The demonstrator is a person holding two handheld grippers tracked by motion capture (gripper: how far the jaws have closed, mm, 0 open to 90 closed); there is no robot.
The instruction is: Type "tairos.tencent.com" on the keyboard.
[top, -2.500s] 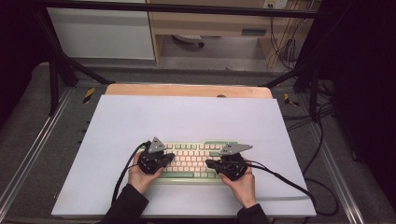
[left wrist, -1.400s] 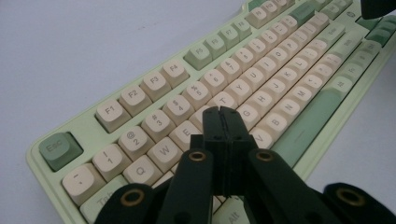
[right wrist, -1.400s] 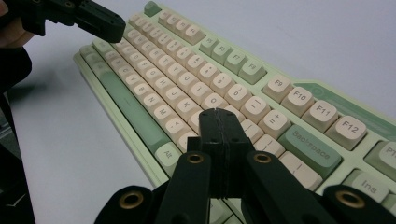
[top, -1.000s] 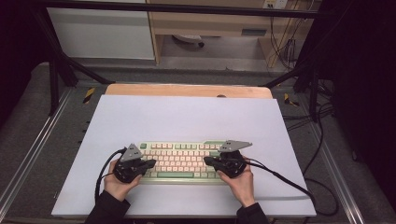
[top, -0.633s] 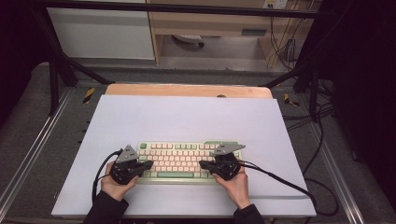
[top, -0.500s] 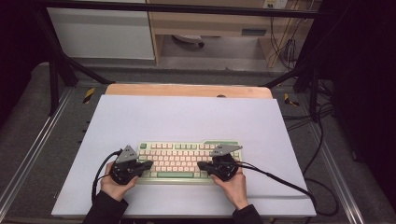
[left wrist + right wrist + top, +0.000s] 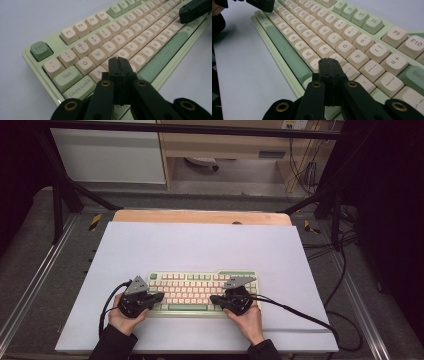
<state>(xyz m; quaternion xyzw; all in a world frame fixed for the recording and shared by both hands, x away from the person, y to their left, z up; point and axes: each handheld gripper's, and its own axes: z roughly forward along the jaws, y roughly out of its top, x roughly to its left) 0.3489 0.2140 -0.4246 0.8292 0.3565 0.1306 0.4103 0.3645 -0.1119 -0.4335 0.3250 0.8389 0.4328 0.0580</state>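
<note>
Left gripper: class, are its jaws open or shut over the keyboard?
Shut. In its own view the left gripper shows both black jaws pressed together, no gap, above the keyboard.

The surface [image 7: 200, 245] is a pale lavender-white sheet laid over a wooden top, whose bare wood edge [image 7: 200, 216] shows along the far side. Directly on it, toward the near edge and about midway across, lies a light green keyboard [image 7: 200, 292] with cream keys and green modifier keys, its long side parallel to the near edge. A black cable [image 7: 300, 312] trails across the sheet to the right of the keyboard.
</note>
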